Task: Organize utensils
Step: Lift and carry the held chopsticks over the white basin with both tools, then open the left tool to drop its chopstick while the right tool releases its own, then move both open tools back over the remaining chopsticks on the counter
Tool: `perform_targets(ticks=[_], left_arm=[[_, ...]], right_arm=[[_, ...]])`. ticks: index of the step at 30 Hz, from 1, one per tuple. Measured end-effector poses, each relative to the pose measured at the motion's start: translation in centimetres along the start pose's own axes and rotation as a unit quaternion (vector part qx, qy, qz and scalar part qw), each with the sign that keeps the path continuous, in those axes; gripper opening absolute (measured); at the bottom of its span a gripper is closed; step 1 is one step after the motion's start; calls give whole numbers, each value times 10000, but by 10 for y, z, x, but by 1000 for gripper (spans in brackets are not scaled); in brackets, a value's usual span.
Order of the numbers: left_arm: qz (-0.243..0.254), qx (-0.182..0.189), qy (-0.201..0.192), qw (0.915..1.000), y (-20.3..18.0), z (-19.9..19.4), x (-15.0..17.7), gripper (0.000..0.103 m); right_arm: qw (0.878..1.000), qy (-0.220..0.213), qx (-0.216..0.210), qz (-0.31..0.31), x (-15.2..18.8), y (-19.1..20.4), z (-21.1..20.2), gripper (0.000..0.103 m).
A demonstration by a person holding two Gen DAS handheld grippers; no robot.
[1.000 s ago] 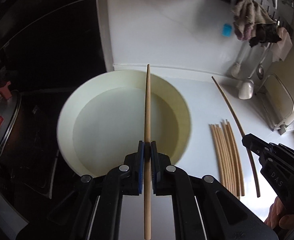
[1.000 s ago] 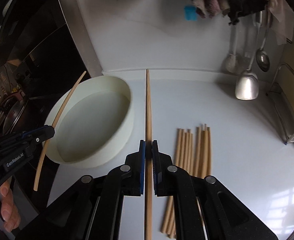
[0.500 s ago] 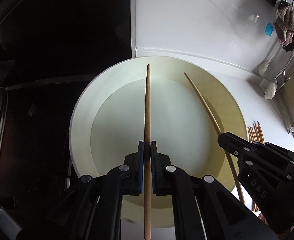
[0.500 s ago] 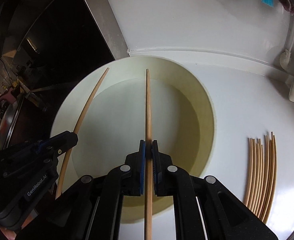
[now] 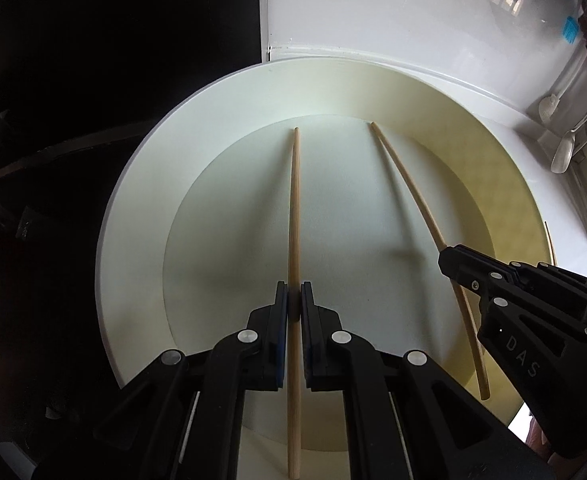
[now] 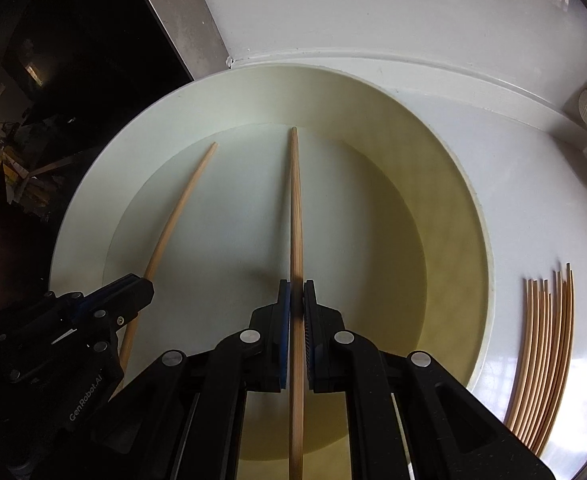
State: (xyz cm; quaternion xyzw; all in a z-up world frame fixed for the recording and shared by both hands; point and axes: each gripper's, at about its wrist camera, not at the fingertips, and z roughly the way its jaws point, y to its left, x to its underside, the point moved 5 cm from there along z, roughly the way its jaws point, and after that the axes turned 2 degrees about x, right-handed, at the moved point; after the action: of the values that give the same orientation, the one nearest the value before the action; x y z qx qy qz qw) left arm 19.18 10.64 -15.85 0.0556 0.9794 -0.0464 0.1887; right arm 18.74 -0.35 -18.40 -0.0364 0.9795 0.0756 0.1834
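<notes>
Each gripper holds one wooden chopstick over a wide cream basin. In the left wrist view my left gripper is shut on a chopstick that points down into the basin. To its right, the right gripper grips a second chopstick. In the right wrist view my right gripper is shut on its chopstick above the basin, and the left gripper with its chopstick shows at the lower left. Both tips hang near the basin floor; contact cannot be told.
A bundle of several chopsticks lies on the white counter right of the basin. A dark stove area borders the basin on the left. Ladles hang at the far right against the white wall.
Both grippers have moved left from over the counter to above the basin and dropped lower into it, each still holding its chopstick. The basin fills both views now.
</notes>
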Motion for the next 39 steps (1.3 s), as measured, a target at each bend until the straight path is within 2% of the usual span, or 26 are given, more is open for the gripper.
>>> perform_targets(ticks=[10, 12, 13, 15, 17, 18, 23, 28, 39], left_arm=[[48, -38, 116, 9999, 7, 8, 0, 8], [50, -86, 85, 9999, 8, 8, 0, 9], [42, -110, 77, 9999, 9, 6, 0, 15], [-7, -140, 56, 9999, 12, 3, 0, 36], [-59, -140, -98, 9998, 16, -6, 0, 74], [-62, -151, -205, 9997, 18, -11, 0, 76], [-11, -245, -389, 9989, 26, -31, 4, 78], [-25, -312, -571, 9979, 34, -47, 8, 80], [197, -116, -899, 9957, -4, -82, 23, 83]], right_arm=[[9999, 85, 58, 89, -8, 0, 17, 7], [9999, 64, 60, 124, -7, 0, 15, 13], [9999, 49, 61, 126, -7, -1, 13, 16], [9999, -88, 93, 116, -5, -3, 5, 29], [9996, -236, 108, 116, -5, -4, -3, 37], [9994, -312, 109, 125, -4, -5, -8, 39], [9985, -515, 173, 107, 6, -11, -29, 40], [9965, -824, 104, 96, 23, -18, -61, 49], [9952, -906, 202, 317, 70, -50, -104, 55]])
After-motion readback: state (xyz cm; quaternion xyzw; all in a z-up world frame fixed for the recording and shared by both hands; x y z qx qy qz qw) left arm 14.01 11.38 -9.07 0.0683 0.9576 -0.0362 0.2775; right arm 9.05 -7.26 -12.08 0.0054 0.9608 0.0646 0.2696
